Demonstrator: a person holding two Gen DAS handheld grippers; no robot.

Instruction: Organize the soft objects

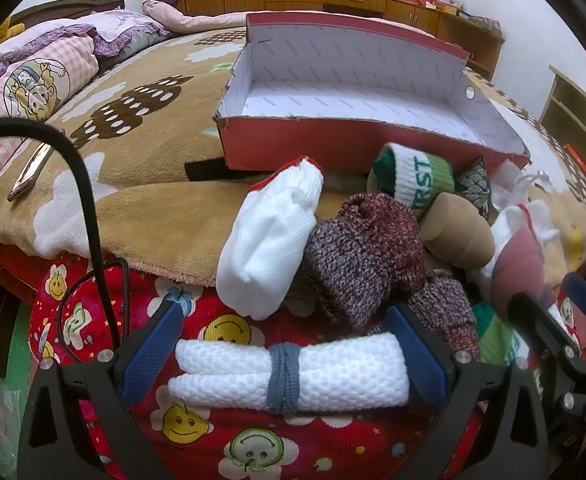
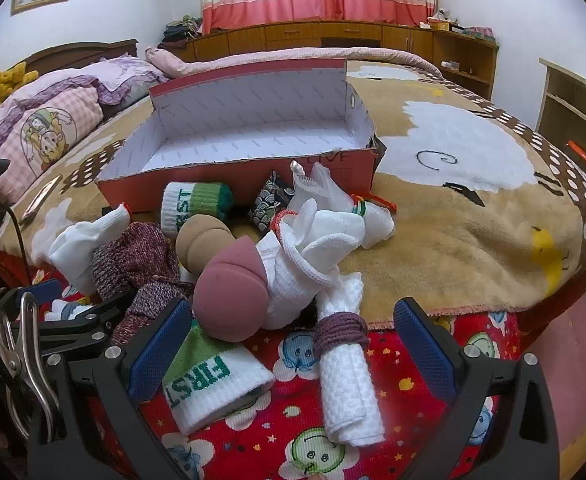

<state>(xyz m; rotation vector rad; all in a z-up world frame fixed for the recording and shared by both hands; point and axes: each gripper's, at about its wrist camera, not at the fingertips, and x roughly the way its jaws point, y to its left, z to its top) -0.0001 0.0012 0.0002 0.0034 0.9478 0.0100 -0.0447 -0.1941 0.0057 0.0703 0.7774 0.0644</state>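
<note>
1. The bed [image 2: 453, 216], spread with a tan plush blanket, carries everything; its near edge shows a red cartoon-print sheet [image 1: 253, 440].
2. The open red cardboard box with a white lining [image 1: 333, 92] sits empty on the blanket just behind the heap, probably the place for the soft things.
3. The pile of rolled socks [image 1: 365, 248] lies between box and bed edge.
4. A white waffle-knit sock roll with a grey band [image 1: 289, 376] lies crosswise between the pads of the left claw [image 1: 293, 344], whose jaws stand wide and hold nothing. Close squarely across the band so the roll keeps together.
5. The right claw [image 2: 293, 344] is equally wide and empty; a white waffle-knit roll tied with a purple band [image 2: 345, 376] lies between its pads.
</note>
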